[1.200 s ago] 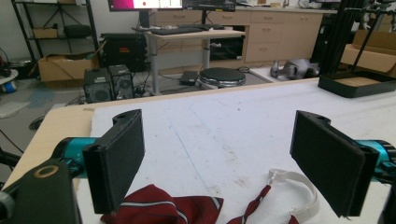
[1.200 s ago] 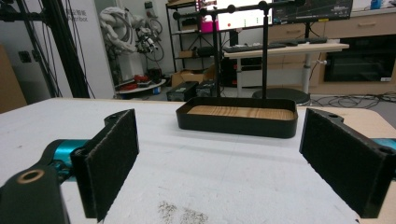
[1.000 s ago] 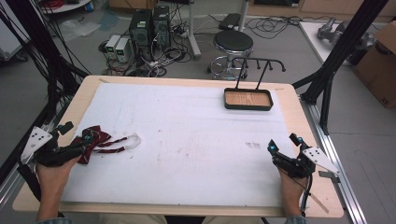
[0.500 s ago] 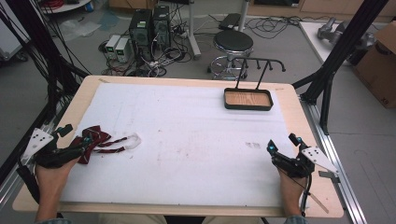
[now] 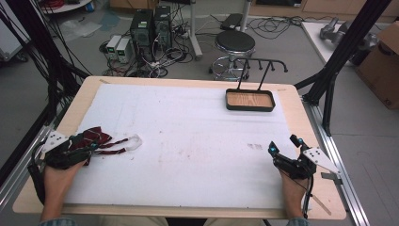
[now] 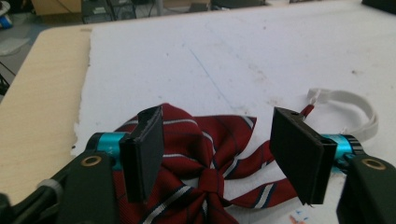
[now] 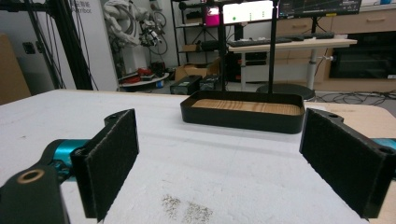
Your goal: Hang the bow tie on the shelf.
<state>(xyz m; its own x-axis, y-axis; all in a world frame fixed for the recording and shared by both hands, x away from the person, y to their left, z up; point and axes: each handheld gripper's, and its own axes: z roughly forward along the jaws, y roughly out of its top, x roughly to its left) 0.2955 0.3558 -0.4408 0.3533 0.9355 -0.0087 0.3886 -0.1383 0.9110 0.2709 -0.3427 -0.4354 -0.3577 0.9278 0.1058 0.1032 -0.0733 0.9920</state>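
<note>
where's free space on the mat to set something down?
Widest bare patch: middle of the white mat, between the bow tie with its white strap at the left and the right tongs. The far-left stretch beside the tray is also bare. Crowded: near-left edge, where the left tongs have been closing over the bow tie.

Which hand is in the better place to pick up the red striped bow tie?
Left. The left gripper has its closing fingers astride the bow tie; the right gripper sits far across the table.
</note>
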